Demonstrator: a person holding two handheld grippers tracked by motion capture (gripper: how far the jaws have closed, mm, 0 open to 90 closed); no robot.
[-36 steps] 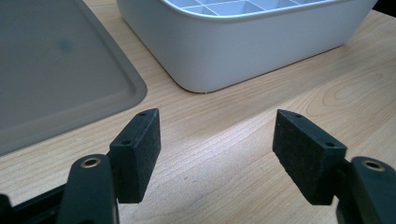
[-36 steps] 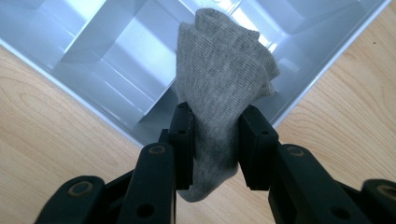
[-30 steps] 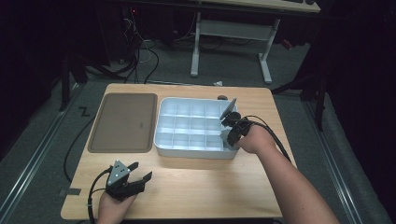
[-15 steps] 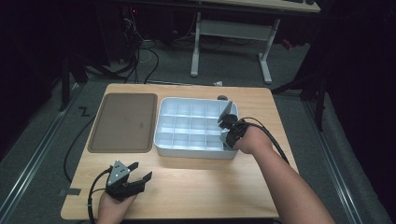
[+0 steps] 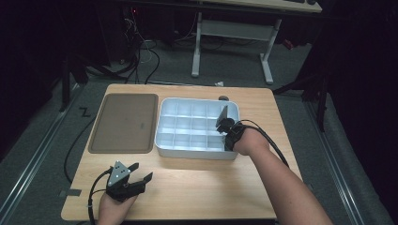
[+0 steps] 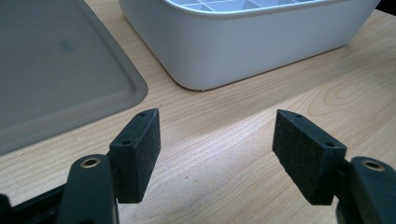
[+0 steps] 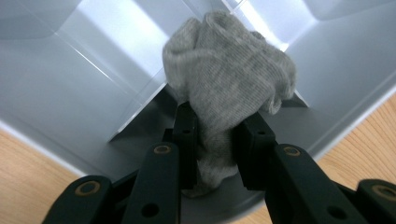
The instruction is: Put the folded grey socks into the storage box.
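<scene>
My right gripper point(image 5: 225, 131) dips into the near right corner of a white divided bin point(image 5: 197, 101). In the right gripper view its jaws point(image 7: 217, 135) pinch a crumpled grey sock point(image 7: 229, 79) above a compartment of the bin point(image 7: 56, 93). The jaws have just been closing, with the sock between them. Near the table's front left corner my left gripper point(image 5: 142, 171) rests open and holds nothing. In the left gripper view its pads point(image 6: 217, 149) stand wide apart over bare wood, facing the bin point(image 6: 243, 42).
A flat brown tray point(image 5: 124, 124) lies left of the bin, and its corner shows in the left gripper view point(image 6: 56, 60). The wooden table point(image 5: 202, 183) has bare room along its front edge. A small dark object point(image 5: 224, 98) lies behind the bin.
My right gripper has sunk a little lower into the bin's near right corner with the sock. The left gripper has stayed put.
</scene>
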